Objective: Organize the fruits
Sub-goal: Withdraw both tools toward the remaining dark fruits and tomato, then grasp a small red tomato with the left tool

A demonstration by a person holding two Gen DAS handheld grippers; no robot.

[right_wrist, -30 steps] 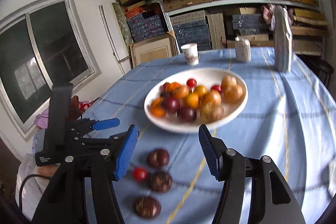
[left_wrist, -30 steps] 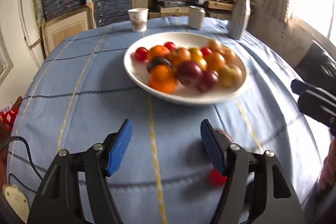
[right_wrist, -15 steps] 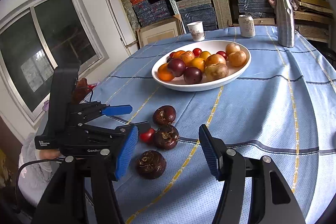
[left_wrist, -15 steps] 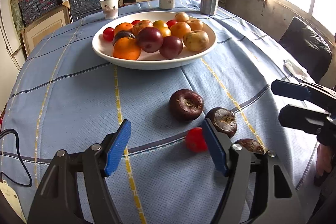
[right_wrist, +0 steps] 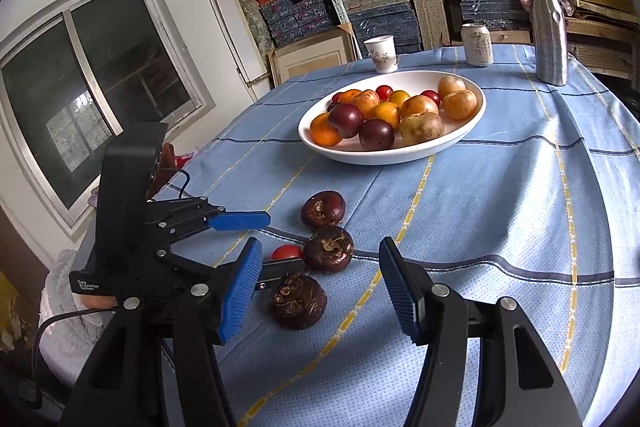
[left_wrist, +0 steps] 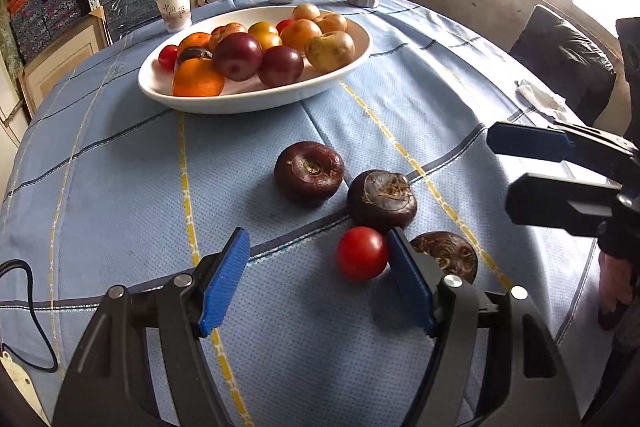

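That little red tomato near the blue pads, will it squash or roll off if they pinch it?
The tomato looks round and glossy, so it would probably roll at a nudge on the flat tablecloth. Its skin looks smooth, so it may slip. The left gripper is open with one pad beside it; a gentle squeeze seems wise.

My left gripper [left_wrist: 318, 277] hangs low with jaws spread wide, angled forward and down. My right gripper [right_wrist: 320, 285] sits beside it, equally agape, holding nothing.
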